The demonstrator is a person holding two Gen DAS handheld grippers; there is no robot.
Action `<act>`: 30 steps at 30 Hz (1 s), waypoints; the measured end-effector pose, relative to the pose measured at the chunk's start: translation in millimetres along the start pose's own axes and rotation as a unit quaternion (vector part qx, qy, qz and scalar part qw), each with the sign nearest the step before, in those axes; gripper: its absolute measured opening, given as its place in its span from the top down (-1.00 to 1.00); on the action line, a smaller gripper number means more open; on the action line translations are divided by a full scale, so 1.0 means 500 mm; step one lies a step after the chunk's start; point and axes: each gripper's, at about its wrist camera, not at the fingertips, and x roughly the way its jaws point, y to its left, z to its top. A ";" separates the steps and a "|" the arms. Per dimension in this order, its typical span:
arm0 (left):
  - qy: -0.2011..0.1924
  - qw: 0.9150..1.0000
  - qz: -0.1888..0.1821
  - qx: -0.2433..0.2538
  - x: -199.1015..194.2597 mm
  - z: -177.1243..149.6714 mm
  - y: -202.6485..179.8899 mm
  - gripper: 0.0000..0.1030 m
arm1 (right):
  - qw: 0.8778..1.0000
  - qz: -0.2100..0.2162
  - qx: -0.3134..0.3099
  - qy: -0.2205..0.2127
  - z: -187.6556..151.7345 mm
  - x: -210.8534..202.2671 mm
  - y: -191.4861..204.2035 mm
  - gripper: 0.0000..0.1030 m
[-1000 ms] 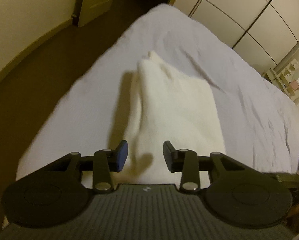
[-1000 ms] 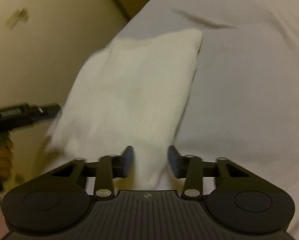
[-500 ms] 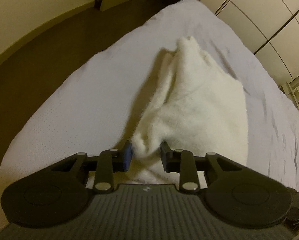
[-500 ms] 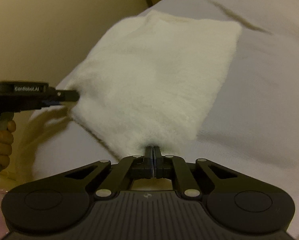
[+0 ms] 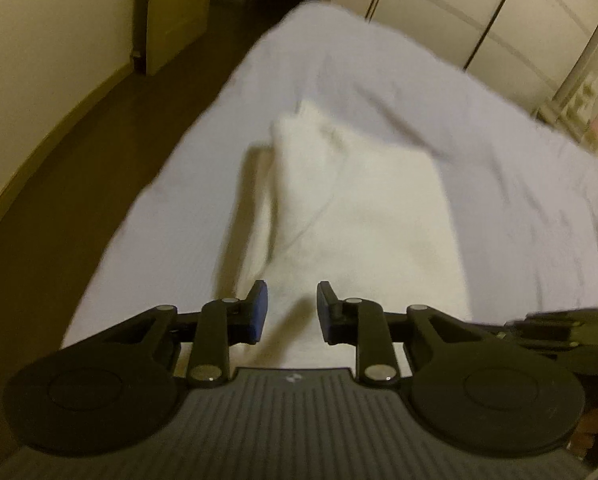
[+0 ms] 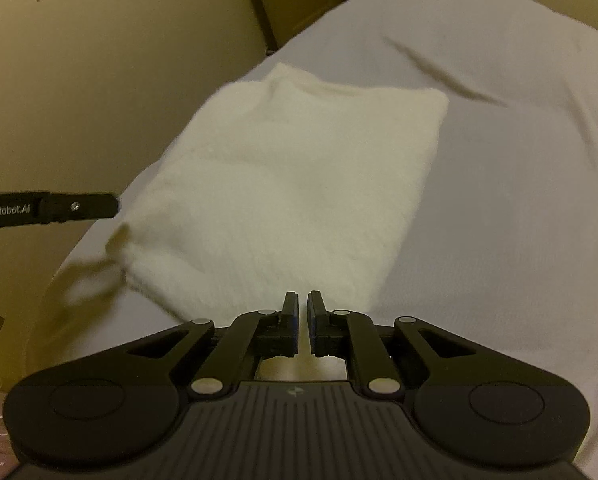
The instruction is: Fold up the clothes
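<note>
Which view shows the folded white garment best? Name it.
The right wrist view: the garment lies almost whole there, with its edges visible. The left wrist view shows it blurred, its near end hidden behind the left hand-held gripper.

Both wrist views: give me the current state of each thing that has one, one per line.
Sweater: folded, lying on the bed, near edge by both tools.
Bed sheet: spread, wrinkled.
Left hand-held gripper: jaws closing, sweater edge between them, pads not yet pressing.
Right hand-held gripper: jaws opening, a narrow gap; no cloth seen gripped.
Door: open.
</note>
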 end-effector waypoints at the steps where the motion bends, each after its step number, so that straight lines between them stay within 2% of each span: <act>1: 0.010 1.000 0.007 -0.005 0.023 -0.006 0.008 0.54 | 1.000 -0.006 -0.003 0.005 -0.001 0.010 0.002 0.76; 3: 0.011 1.000 0.012 -0.010 0.050 -0.017 0.021 0.43 | 1.000 -0.019 -0.004 0.014 0.000 0.040 0.007 0.84; 5: 0.009 1.000 0.014 -0.014 0.054 -0.026 0.031 0.24 | 0.999 -0.021 -0.002 0.024 0.009 0.069 0.012 0.86; 6: 0.011 1.000 0.012 -0.024 0.049 -0.029 0.037 0.24 | 0.999 -0.020 -0.003 0.027 0.014 0.079 0.013 0.86; 9: 0.014 0.999 0.008 -0.033 0.028 -0.027 0.035 0.34 | 0.999 -0.027 -0.015 0.032 0.021 0.087 0.018 0.87; 11: 0.007 1.000 0.010 -0.018 0.005 -0.024 0.019 0.56 | 0.999 -0.022 -0.007 0.030 0.023 0.083 0.013 0.86; 13: -0.001 1.000 0.007 -0.010 -0.020 -0.024 0.008 0.67 | 1.000 -0.012 0.013 0.022 0.023 0.067 0.001 0.85; 16: -0.003 1.000 0.008 -0.017 -0.035 -0.031 0.008 0.67 | 1.000 -0.004 0.021 0.005 0.017 0.039 -0.007 0.77; 19: 0.017 0.999 0.031 -0.022 -0.024 -0.058 0.007 0.67 | 1.000 -0.012 0.012 0.017 0.005 0.059 -0.008 0.77; 23: 0.009 0.998 0.050 -0.046 -0.054 -0.051 -0.006 0.65 | 1.000 -0.010 0.010 0.026 0.008 0.080 -0.013 0.81; 25: 0.010 0.996 0.073 -0.051 -0.082 -0.052 -0.021 0.65 | 1.000 -0.006 0.012 0.024 0.014 0.062 -0.015 0.79; 26: 0.011 0.995 0.085 -0.052 -0.098 -0.054 -0.029 0.60 | 1.000 -0.004 0.013 0.022 0.016 0.052 -0.017 0.69; 27: 0.013 0.994 0.093 -0.055 -0.110 -0.055 -0.038 0.57 | 1.000 -0.002 0.016 0.018 0.015 0.038 -0.020 0.42; 29: 0.019 0.992 0.104 -0.066 -0.138 -0.060 -0.061 0.41 | 1.000 0.004 0.023 0.013 0.013 0.011 -0.024 0.05; 30: 0.021 0.991 0.108 -0.071 -0.155 -0.064 -0.074 0.40 | 1.000 0.009 0.023 0.012 0.010 -0.004 -0.024 0.02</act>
